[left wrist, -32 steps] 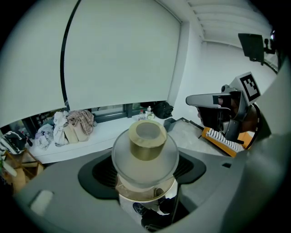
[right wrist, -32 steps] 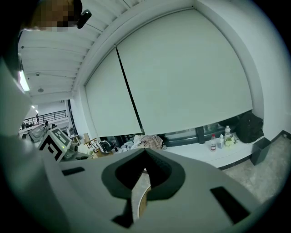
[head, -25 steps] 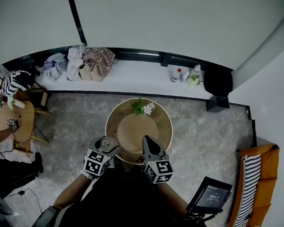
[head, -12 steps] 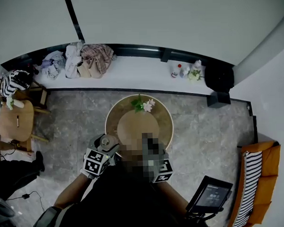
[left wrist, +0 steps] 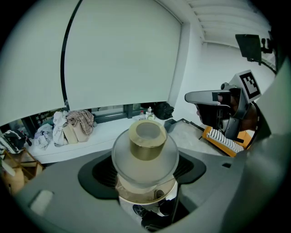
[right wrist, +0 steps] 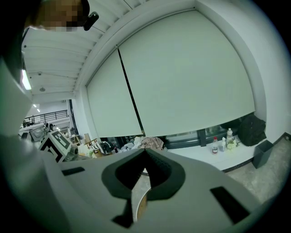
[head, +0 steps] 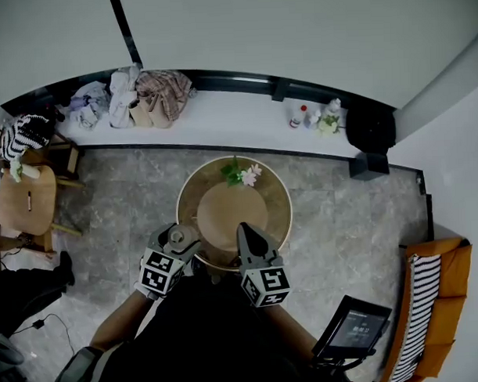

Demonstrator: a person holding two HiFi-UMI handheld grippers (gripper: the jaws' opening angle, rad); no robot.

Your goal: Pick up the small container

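The small container [left wrist: 144,152] is a pale jar with a clear domed lid and a tan cylindrical knob. My left gripper [left wrist: 145,175] is shut on it from both sides. In the head view the left gripper [head: 174,242] holds it over the near left rim of the round wooden table [head: 275,212]. My right gripper [head: 249,242] sits beside it over the table's near edge, jaws together with nothing between them. In the right gripper view the right gripper [right wrist: 144,157] has its two jaws meeting at a point. It also shows at the right of the left gripper view as the right gripper [left wrist: 207,97].
A sprig of flowers [head: 240,175] lies at the table's far edge. A white ledge [head: 221,124] along the window carries clothes and bags [head: 138,100], bottles [head: 307,117] and a black bag [head: 370,131]. There is a small wooden table [head: 28,205] at left, and an orange sofa [head: 434,297] and a tablet [head: 353,329] at right.
Both grippers keep nearly the same pose, the left still shut on the container. The head view has shifted slightly, so the table sits a little higher in the picture.
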